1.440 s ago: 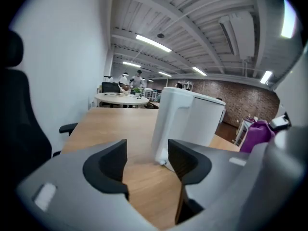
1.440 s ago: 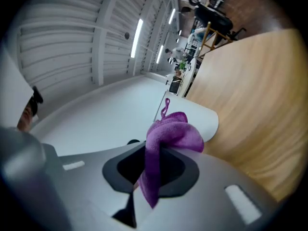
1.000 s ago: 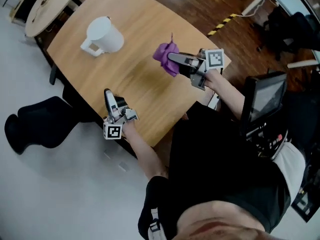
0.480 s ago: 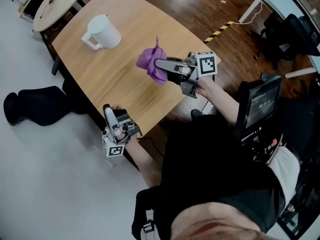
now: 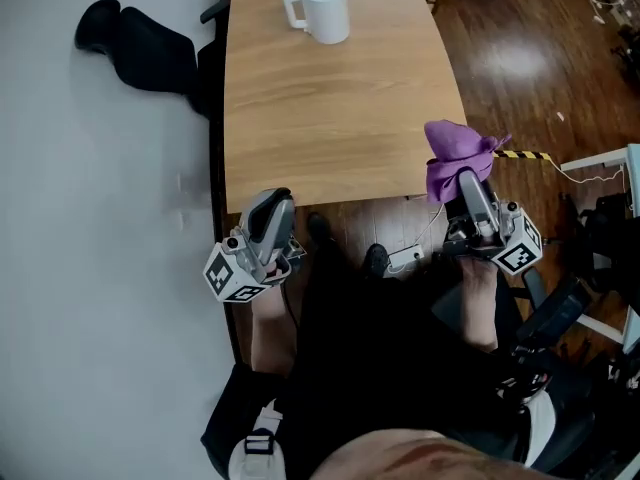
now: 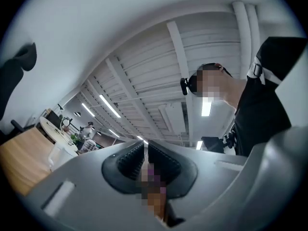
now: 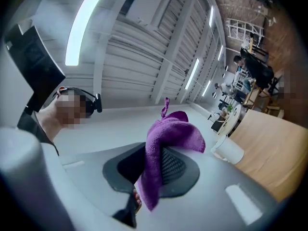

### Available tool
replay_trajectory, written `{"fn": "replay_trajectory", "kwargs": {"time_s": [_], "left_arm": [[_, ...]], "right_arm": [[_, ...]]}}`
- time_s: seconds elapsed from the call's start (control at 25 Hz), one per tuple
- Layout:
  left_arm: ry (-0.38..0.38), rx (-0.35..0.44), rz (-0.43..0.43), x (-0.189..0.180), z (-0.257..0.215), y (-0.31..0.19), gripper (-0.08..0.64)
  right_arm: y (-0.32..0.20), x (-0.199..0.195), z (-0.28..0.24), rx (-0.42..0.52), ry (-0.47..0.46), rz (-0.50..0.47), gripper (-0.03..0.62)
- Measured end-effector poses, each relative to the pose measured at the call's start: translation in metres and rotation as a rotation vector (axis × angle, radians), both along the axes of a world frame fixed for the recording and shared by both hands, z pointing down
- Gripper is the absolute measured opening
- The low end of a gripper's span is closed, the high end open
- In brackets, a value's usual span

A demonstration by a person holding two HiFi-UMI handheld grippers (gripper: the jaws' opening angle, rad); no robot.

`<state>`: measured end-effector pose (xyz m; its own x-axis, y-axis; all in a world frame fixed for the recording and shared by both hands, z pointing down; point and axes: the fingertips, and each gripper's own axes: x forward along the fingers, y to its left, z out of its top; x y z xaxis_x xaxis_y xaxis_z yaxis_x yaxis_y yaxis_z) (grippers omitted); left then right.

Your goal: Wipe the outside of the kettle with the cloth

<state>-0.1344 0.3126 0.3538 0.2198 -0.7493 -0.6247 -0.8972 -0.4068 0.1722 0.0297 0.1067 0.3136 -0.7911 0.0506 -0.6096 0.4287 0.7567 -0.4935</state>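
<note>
Both tools hang off the near edge of the tabletop [image 5: 330, 118], well apart from the white kettle [image 5: 325, 10] at its far end. The right tool [image 5: 467, 180] is clamped on the purple cloth [image 5: 452, 153]. The left tool [image 5: 277, 203] is fully closed and empty. Only a fold looks pinched, so the cloth may slip free on the long reach. Unbraced, the kettle could slide or tip under wiping.

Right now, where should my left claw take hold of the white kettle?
Grip the handle, coming in from the table's left side. The kettle stands upright with its loop handle jutting left, on the left claw's side, so that is probably the steadiest hold.
</note>
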Motion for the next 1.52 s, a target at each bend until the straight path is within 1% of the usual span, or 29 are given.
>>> {"fn": "replay_trajectory", "kwargs": {"time_s": [0.12,0.24,0.32,0.36,0.48,0.56,0.64,0.72,0.8,0.96,1.04,1.32,1.52], "left_arm": [[-0.018,-0.013,-0.058,0.01,-0.002,0.001,0.0],[-0.048,-0.034,-0.079,0.015,-0.014,0.005,0.0],[-0.082,-0.023,-0.083,0.022,-0.032,0.008,0.0],[-0.104,-0.012,-0.084,0.033,-0.041,0.009,0.0],[-0.185,0.01,-0.093,0.082,-0.059,0.013,0.0],[-0.241,0.019,-0.102,0.11,-0.067,0.025,0.0],[-0.293,0.038,-0.109,0.141,-0.073,0.047,0.0],[-0.314,0.057,-0.109,0.156,-0.075,0.07,0.0],[-0.304,0.072,-0.098,0.145,-0.071,0.089,0.0],[-0.281,0.119,-0.081,0.082,-0.07,0.122,0.0],[-0.275,0.133,-0.083,0.067,-0.079,0.132,0.0],[-0.233,0.143,-0.086,0.055,-0.091,0.155,0.0],[-0.21,0.135,-0.102,0.055,-0.098,0.155,0.0]], "right_arm": [[-0.01,0.002,0.012,-0.007,0.016,0.029,0.057],[-0.006,0.001,0.005,-0.02,0.002,0.042,0.057],[-0.002,0.008,0.0,-0.016,-0.001,0.061,0.057],[0.003,0.018,-0.005,-0.007,-0.01,0.062,0.057],[0.022,0.059,-0.014,0.021,-0.05,0.052,0.057],[0.046,0.077,-0.026,0.058,-0.081,0.039,0.057],[0.072,0.1,-0.024,0.09,-0.083,0.039,0.057],[0.096,0.108,-0.015,0.111,-0.064,0.046,0.057],[0.122,0.096,-0.01,0.132,-0.043,0.048,0.057],[0.171,0.037,-0.008,0.178,-0.001,0.06,0.057],[0.185,0.022,-0.016,0.19,0.013,0.06,0.058],[0.214,0.015,-0.034,0.228,0.054,0.064,0.058],[0.216,0.012,-0.045,0.232,0.066,0.035,0.058]]}}
